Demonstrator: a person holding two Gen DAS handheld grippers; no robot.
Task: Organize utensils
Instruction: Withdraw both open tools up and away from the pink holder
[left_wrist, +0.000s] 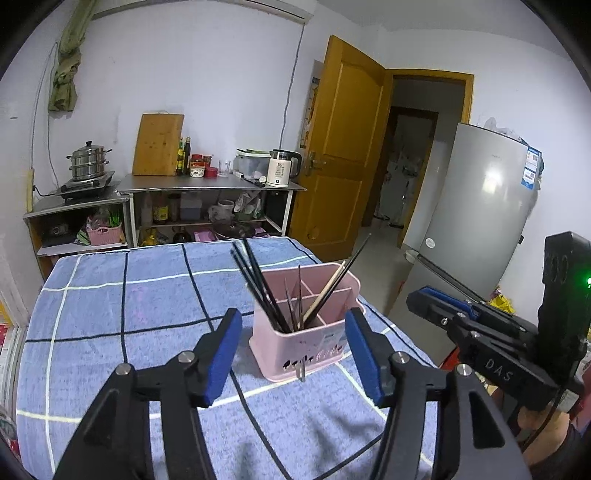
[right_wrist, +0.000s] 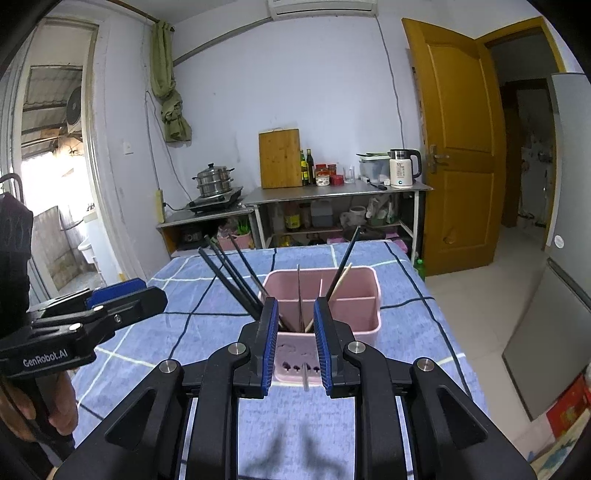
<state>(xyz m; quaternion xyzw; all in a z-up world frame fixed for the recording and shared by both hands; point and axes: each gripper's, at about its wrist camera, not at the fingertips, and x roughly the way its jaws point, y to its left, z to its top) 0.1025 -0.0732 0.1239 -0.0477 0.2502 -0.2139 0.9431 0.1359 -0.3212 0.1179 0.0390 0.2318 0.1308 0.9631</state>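
Two grippers sit in front of you, and each camera catches the other one from the side. Your left gripper (left_wrist: 291, 354) stands with its blue pads wide apart and nothing between them; the pink holder (left_wrist: 306, 325) lies past the tips on the checked cloth (left_wrist: 129, 332). Your right gripper (right_wrist: 295, 347) has its pads closer together yet still apart, clamped on nothing, with the holder's front wall seen through the gap.

Only the left wrist view shows the grey fridge (left_wrist: 487, 221) in full and the right gripper's black body lettered "DAS". Only the right wrist view shows the open doorway to a yard at the far left, the wall unit up top, and your left hand (right_wrist: 55, 402) around the left gripper's handle, lettered "GenRobot.AI".

The holder is smooth pink plastic, rectangular with rounded corners, split by thin dividers into compartments. Black chopsticks (left_wrist: 258, 284) fan out leftward from the near left compartment; a pale wooden chopstick (left_wrist: 325, 291) and one more dark one lean right. A thin metal piece (left_wrist: 302, 371) pokes out low at the holder's front. The cloth is nubbly blue towelling with dark and white lines.
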